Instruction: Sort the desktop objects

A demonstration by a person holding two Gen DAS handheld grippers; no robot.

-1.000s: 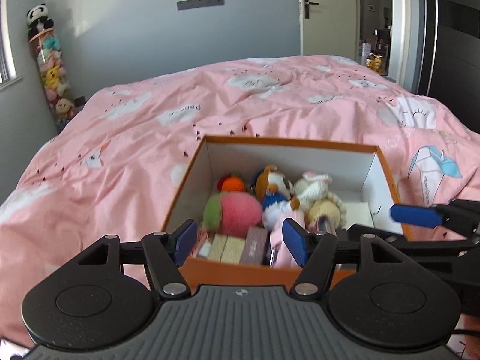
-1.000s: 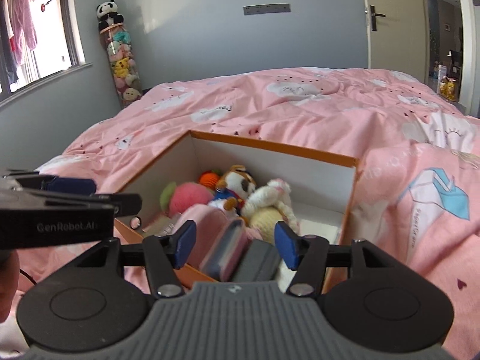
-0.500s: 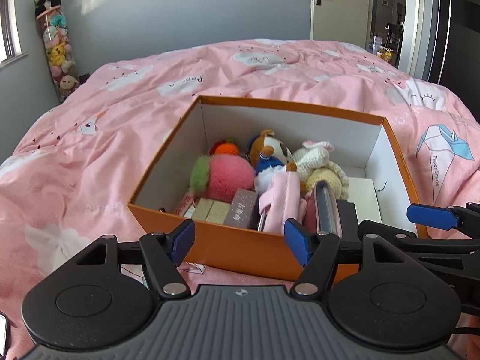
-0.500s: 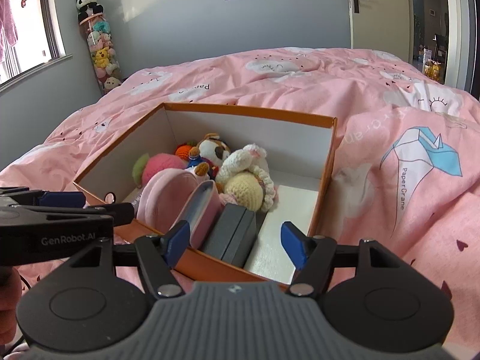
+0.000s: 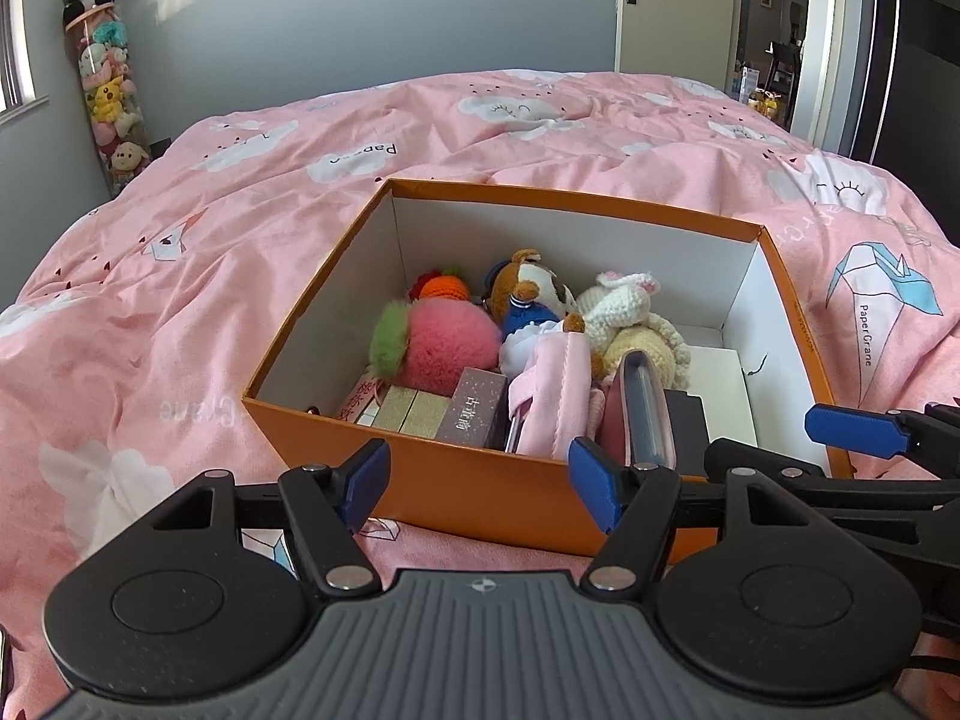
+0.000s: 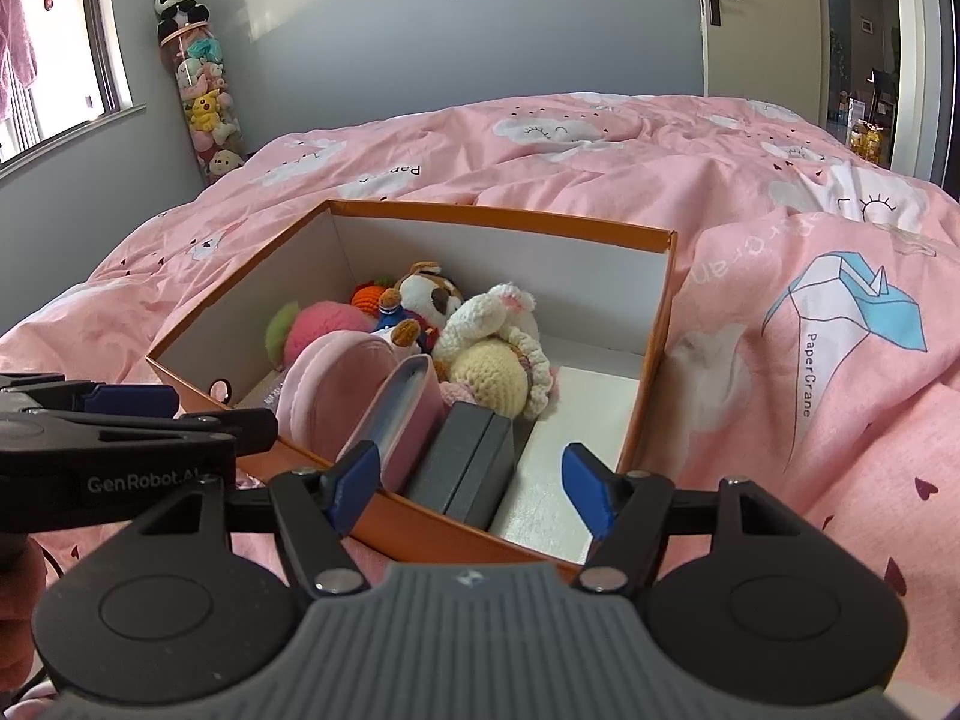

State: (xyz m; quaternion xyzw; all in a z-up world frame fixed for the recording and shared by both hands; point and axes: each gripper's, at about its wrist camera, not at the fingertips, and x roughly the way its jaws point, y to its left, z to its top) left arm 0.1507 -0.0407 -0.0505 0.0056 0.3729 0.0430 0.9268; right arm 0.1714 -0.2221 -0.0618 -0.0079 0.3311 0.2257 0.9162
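Bedroom: grey wall at 12 o'clock, door ajar at 1 to 2 o'clock, window at 9 to 10 o'clock, tall clear tube of plush toys (image 6: 201, 102) in the 10 o'clock corner with a panda on top.
Surface: pink duvet (image 5: 180, 276) with cloud and paper-crane print, rumpled, soft. My guess is that the box can shift if I nudge it.
Box: orange box (image 5: 420, 468), white inside, lid off, sits on the duvet dead ahead at 12 o'clock of both my tools.
Contents: plush toys (image 6: 480, 324) packed at the far left, pink fuzzy ball (image 5: 453, 339), flat small boxes along the near wall, pink pouch (image 6: 336, 378), pink case (image 6: 396, 414) on edge, black case (image 6: 468, 462) on edge beside it.
Free space: bare white floor (image 6: 576, 414) at the box's right end, at 12 to 1 o'clock of my right gripper.
Key relation: black case's long axis runs near to far, roughly along my right tool's pointing line; right hand is nearer to it than left.
Right gripper (image 6: 471, 480): jaws wide apart, nothing between them, hanging over the near rim.
Left gripper (image 5: 480, 480): jaws apart, empty, short of the near wall.
Stage: looks mostly sorted, my read only.
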